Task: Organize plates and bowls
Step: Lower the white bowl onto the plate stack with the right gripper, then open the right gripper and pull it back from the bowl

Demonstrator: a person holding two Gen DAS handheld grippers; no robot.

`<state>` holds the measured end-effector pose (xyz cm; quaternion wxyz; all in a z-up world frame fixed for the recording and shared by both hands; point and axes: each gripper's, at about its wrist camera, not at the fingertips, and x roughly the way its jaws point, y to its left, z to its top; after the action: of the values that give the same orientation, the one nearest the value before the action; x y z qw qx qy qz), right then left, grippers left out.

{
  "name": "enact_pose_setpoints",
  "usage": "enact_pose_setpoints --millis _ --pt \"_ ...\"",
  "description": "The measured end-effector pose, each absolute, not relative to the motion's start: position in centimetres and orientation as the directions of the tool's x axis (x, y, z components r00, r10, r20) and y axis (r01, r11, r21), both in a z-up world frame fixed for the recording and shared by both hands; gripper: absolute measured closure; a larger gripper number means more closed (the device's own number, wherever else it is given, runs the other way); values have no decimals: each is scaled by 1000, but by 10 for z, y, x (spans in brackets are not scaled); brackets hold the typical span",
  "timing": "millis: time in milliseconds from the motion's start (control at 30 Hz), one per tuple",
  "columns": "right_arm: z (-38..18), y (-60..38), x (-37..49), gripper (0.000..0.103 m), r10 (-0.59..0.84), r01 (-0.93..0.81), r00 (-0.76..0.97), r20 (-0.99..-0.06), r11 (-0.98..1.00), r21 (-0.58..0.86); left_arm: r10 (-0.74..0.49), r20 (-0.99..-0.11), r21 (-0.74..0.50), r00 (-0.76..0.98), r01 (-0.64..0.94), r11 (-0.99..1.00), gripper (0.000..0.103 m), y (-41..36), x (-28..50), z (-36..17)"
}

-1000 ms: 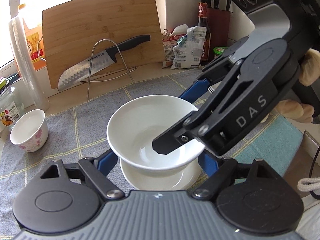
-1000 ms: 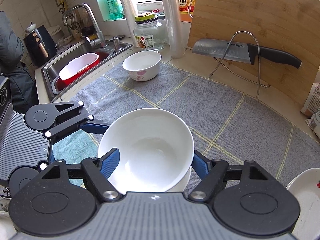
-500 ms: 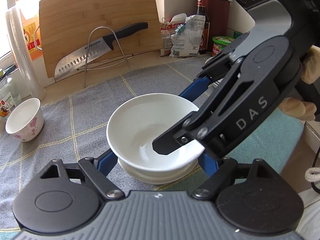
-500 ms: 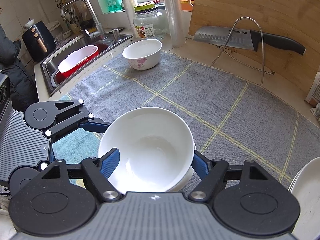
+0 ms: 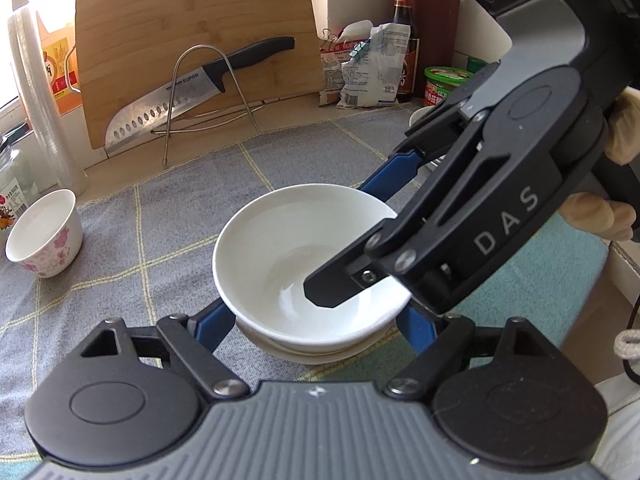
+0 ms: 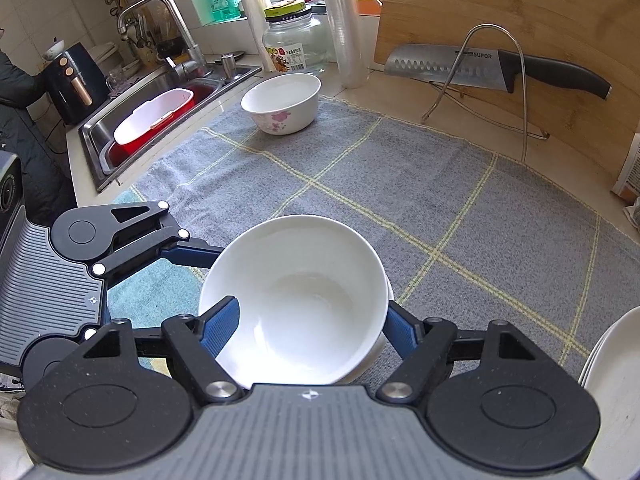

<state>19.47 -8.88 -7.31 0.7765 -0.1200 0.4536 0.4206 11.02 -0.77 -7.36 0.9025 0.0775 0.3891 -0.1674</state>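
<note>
Two white bowls (image 5: 304, 248) sit nested; your right gripper (image 6: 308, 320) clamps the top one to seat it, while your left gripper (image 5: 316, 320) brackets the stack, contact unclear.

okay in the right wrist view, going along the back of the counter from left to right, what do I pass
Air fryer → faucet → glass jar → roll of clear film → knife on its wire stand, leaning against the bamboo cutting board.
</note>
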Motion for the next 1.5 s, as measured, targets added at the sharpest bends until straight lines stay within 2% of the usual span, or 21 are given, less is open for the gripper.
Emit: enact_pose_setpoints --millis 300,500,600,667,733,1200,1500 --pt "-75 -89 195 20 540 -758 236 -808 623 195 -242 -730 11 639 365 931 16 -8 111 -75" --pt "-76 -89 195 19 539 -753 232 -810 626 201 -240 -733 -1 637 351 936 11 -7 112 -77" --pt "-77 -91 194 13 541 -754 235 -808 626 200 -234 -730 9 642 352 936 10 -6 111 -75" --pt "-74 -92 193 4 552 -757 234 -801 620 207 -231 -727 22 646 358 933 10 -6 108 -72" --pt "-72 -93 191 1 555 -759 251 -793 621 194 -236 -723 20 649 362 932 10 -6 106 -70" --pt "-65 -95 197 0 585 -774 277 -763 606 183 -214 -686 -12 695 283 959 8 -5 92 -53" --pt "-55 -98 206 0 627 -815 297 -720 559 151 -87 -665 8 742 124 992 8 -6 82 -39"
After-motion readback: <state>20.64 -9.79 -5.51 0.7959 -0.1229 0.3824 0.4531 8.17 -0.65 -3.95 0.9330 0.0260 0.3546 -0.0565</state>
